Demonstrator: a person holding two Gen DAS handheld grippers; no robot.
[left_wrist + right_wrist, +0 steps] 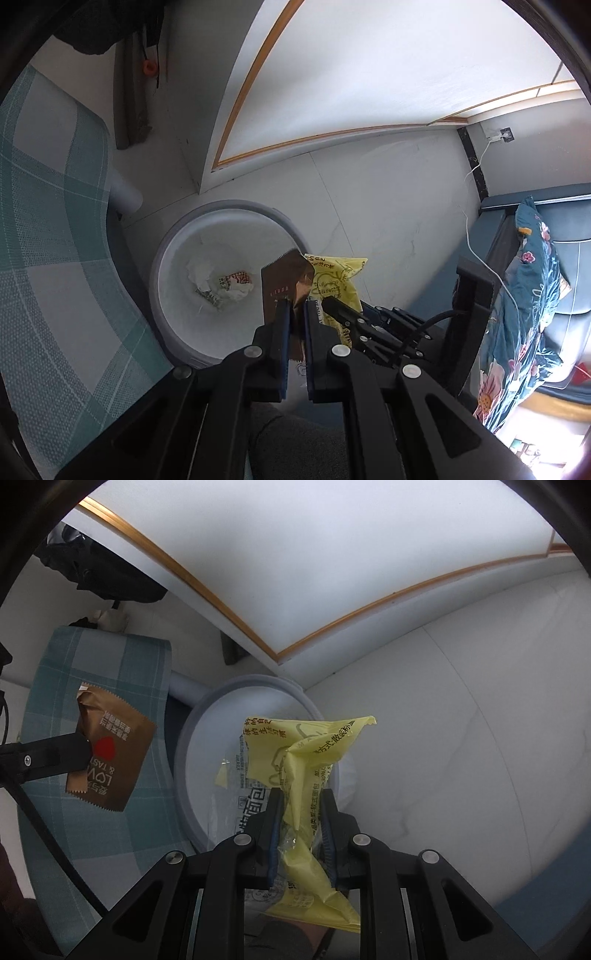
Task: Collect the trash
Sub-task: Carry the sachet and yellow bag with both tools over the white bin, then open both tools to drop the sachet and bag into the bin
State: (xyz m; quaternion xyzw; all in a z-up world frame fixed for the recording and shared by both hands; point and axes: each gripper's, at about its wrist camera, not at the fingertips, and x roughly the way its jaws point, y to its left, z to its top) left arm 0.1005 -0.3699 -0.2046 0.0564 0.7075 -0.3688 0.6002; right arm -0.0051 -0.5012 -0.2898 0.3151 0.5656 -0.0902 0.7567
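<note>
Left tongs (pixel 295 310) clamp a brown foil snack wrapper (pixel 284 280) above the round white plastic waste bin (pixel 229 210); right tongs (pixel 300 797) pinch a crumpled yellow plastic bread bag (pixel 303 753) over the same bin.

My right gripper (pixel 298 805) points down, its fingers (pixel 274 814) pinching a crumpled yellow bread wrapper (pixel 295 760) above the round white trash bin (pixel 192 738) on the floor. At left, the left gripper (pixel 79 751) clamps a brown snack wrapper (pixel 118 746) over a green plaid cushion (pixel 110 657).
</note>
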